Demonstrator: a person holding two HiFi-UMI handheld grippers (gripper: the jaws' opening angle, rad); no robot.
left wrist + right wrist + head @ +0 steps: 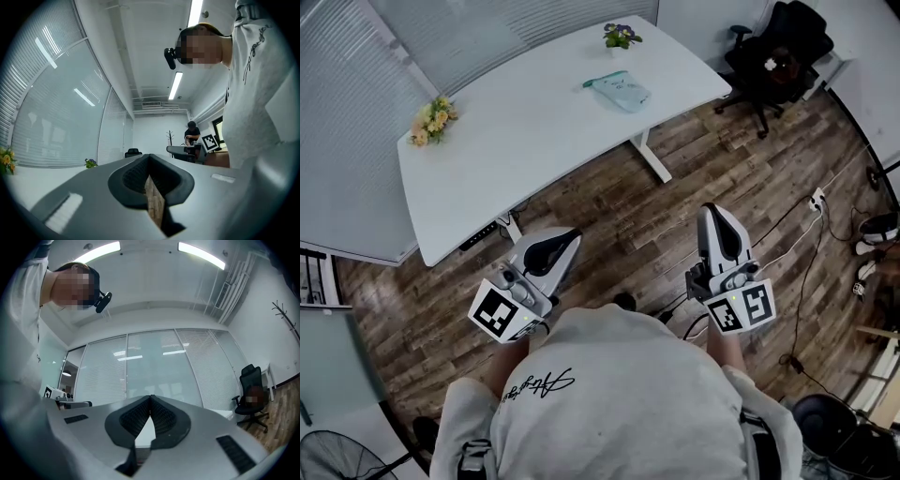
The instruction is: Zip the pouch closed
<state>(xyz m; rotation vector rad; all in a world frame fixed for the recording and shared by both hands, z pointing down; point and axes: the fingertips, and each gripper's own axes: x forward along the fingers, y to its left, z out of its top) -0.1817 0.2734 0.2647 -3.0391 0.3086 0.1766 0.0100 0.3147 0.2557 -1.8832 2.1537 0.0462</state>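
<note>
Your left gripper (pixel 565 236), at 7 o'clock, is closed and empty. The pouch (pixel 619 91) lies on the white desk (pixel 534 122) at 12 o'clock, well apart from you. Your right gripper (pixel 714 214), at 5 o'clock, is likewise closed and empty. If you arrive with the 2 still closed, you'd likely shove the pouch.

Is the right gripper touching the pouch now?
Apart. The head view shows the right gripper over the floor, the pouch far off on the table.

Bright, even indoor light falls from ceiling strip lamps (pixel 199 254), glaring near twelve o'clock in both gripper views. Fisheye bending and black corners; white tabletop (pixel 534 122) slightly washed out, shadows soft.
</note>
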